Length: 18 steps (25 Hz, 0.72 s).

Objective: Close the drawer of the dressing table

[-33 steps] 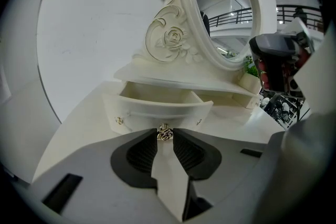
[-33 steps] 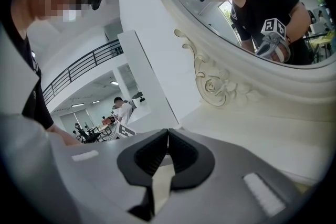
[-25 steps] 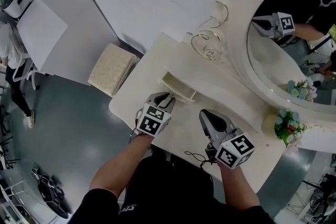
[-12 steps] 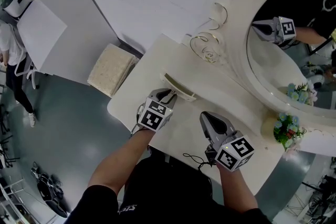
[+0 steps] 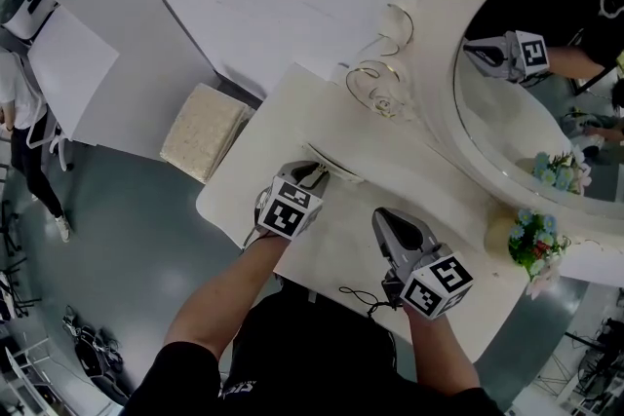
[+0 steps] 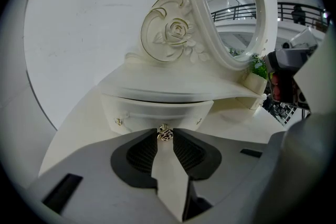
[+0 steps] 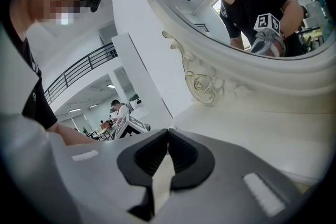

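Observation:
The cream dressing table [image 5: 439, 209] has its drawer [image 5: 331, 164] almost fully in, with only a thin strip of its front showing under the top. My left gripper [image 5: 314, 173] is shut on the drawer's small metal knob [image 6: 165, 134], which sits between the fingertips against the curved drawer front [image 6: 147, 112]. My right gripper [image 5: 383, 215] hovers over the tabletop to the right of the drawer, touching nothing. In the right gripper view its jaws [image 7: 168, 132] meet with nothing between them.
A large oval mirror [image 5: 531, 102] in a carved frame stands at the table's back right. A small pot of flowers [image 5: 532, 243] sits on the table's right end. A padded stool [image 5: 201, 129] stands on the floor at left. A thin black cable [image 5: 359, 291] lies at the near table edge.
The drawer has slid in: its open inside showed a second ago and is now hidden under the top. My left gripper moved with it toward the table. The right gripper stayed put.

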Available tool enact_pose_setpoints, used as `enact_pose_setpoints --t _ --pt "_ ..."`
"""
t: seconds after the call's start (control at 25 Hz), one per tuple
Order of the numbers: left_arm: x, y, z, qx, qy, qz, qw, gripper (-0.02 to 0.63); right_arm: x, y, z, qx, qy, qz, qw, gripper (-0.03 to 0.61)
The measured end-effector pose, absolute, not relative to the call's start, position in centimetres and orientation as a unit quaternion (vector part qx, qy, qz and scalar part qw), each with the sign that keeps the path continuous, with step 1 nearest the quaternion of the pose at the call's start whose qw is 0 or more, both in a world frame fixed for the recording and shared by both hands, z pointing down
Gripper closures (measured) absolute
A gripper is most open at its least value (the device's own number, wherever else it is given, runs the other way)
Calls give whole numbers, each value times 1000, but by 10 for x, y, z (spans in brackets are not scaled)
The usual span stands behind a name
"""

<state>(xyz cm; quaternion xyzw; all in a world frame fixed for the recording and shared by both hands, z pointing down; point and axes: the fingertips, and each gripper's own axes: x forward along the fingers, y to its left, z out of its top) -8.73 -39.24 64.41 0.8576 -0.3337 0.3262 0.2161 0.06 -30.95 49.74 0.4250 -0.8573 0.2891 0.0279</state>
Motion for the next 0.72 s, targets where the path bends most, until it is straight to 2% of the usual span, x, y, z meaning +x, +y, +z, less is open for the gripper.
enact_pose_setpoints --t 0.72 --pt "-69 -415 646 865 -319 323 213 517 16 -314 498 443 -850 284 27 566"
